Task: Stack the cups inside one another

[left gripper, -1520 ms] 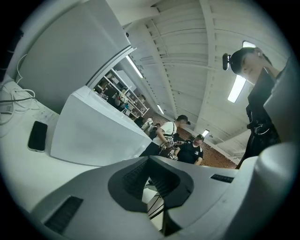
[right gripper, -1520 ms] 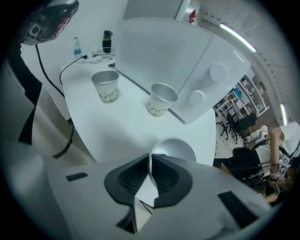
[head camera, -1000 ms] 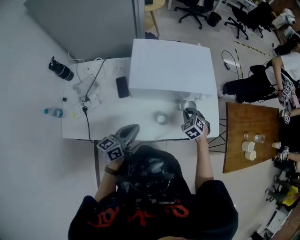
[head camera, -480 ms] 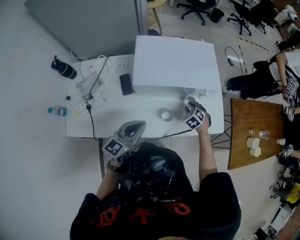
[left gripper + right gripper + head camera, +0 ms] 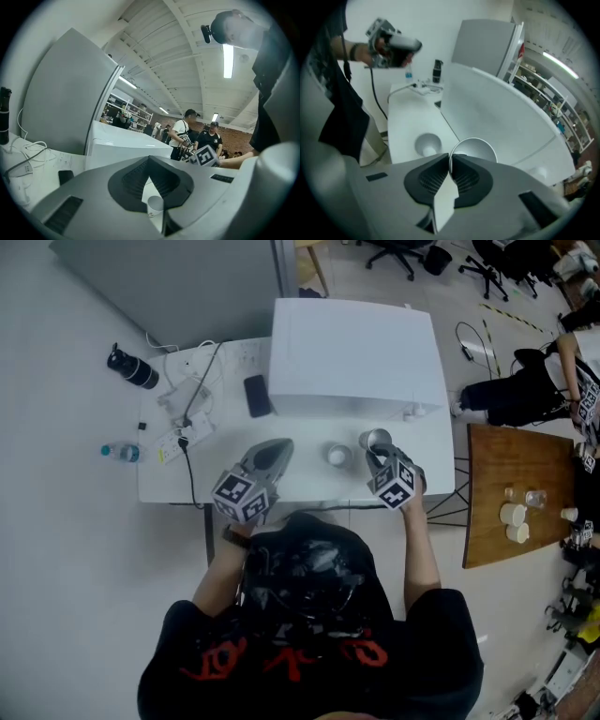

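Two white paper cups are on the white table (image 5: 216, 474). One cup (image 5: 337, 455) stands free near the front edge and shows beyond the left jaws (image 5: 155, 205) and in the right gripper view (image 5: 427, 144). The other cup (image 5: 376, 440) is to its right. My right gripper (image 5: 378, 457) is closing on this cup's near wall (image 5: 477, 149), its pads pressing the rim from both sides (image 5: 451, 157). My left gripper (image 5: 281, 446) hovers over the table's front, left of the free cup, its pads together with nothing between them (image 5: 149, 158).
A big white box (image 5: 356, 352) fills the back of the table. A black phone (image 5: 257, 395), a power strip with cables (image 5: 183, 423) and a black bottle (image 5: 131, 369) lie at the left. A wooden table (image 5: 516, 493) with more cups stands at right.
My left gripper has come forward over the table's front edge and rolled. The right gripper with its cup has shifted a little closer to the free cup.
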The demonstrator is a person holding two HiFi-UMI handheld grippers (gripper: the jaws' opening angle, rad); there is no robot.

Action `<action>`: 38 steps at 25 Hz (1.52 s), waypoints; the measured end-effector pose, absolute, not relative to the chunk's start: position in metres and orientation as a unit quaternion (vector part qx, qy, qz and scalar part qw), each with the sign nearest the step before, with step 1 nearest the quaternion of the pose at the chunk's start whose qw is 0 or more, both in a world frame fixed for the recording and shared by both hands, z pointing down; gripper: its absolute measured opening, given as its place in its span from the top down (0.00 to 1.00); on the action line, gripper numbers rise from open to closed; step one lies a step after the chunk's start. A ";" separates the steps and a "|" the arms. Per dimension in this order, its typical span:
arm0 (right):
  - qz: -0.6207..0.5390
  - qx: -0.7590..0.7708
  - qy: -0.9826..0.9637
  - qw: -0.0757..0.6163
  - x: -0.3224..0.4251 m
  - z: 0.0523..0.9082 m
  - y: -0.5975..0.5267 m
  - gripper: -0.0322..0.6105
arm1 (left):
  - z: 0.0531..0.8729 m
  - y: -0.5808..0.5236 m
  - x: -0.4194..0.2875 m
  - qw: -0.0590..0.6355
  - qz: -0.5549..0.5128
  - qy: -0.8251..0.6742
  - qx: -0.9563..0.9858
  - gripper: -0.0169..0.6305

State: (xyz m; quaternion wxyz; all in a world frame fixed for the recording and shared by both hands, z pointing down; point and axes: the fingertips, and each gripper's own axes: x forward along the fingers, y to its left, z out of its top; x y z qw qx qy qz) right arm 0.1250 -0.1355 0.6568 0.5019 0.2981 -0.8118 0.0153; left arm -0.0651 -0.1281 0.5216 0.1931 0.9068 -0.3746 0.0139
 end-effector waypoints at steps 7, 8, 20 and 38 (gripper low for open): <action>-0.013 0.191 -0.824 0.534 0.059 0.655 -0.093 0.90 | 0.524 -0.120 -0.062 0.206 -0.004 -0.370 0.906 0.98; -0.013 0.184 -0.817 0.546 0.056 0.661 -0.091 0.90 | 0.523 -0.117 -0.063 0.207 -0.005 -0.369 0.906 0.98; 0.156 0.318 -0.841 0.409 0.099 0.670 -0.104 0.75 | 0.531 -0.101 -0.084 0.229 -0.011 -0.369 0.901 0.98; 0.354 0.383 -0.849 -0.082 0.088 0.560 -0.099 0.94 | 0.544 -0.091 -0.044 0.255 0.013 -0.303 0.918 0.98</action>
